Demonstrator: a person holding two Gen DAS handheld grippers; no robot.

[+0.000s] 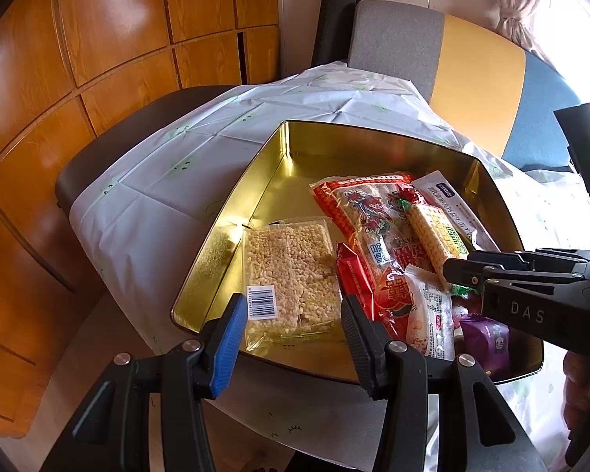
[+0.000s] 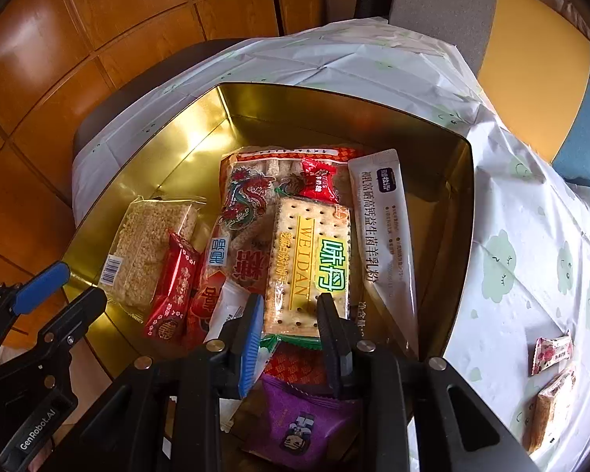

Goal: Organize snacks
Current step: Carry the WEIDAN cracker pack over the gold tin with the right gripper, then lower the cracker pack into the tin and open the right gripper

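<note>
A gold tin (image 1: 373, 133) (image 2: 334, 94) stands on the white tablecloth and holds several snack packs. My right gripper (image 2: 291, 314) (image 1: 454, 271) reaches into it, and its fingers are shut on the near end of the yellow-and-green cracker pack (image 2: 306, 259) (image 1: 432, 236). My left gripper (image 1: 291, 314) (image 2: 80, 283) hovers open over the tin's left near rim. Below it the clear rice-crisp pack (image 1: 287, 267) (image 2: 145, 244) lies flat in the tin, and nothing is between the fingers.
In the tin also lie a big red dragon-print pack (image 2: 247, 196), a white sachet (image 2: 385, 228), a small red packet (image 2: 173, 287) and a purple packet (image 2: 303, 421). Two small packets (image 2: 552, 354) lie on the tablecloth at the right. A chair (image 1: 397, 39) stands behind the table.
</note>
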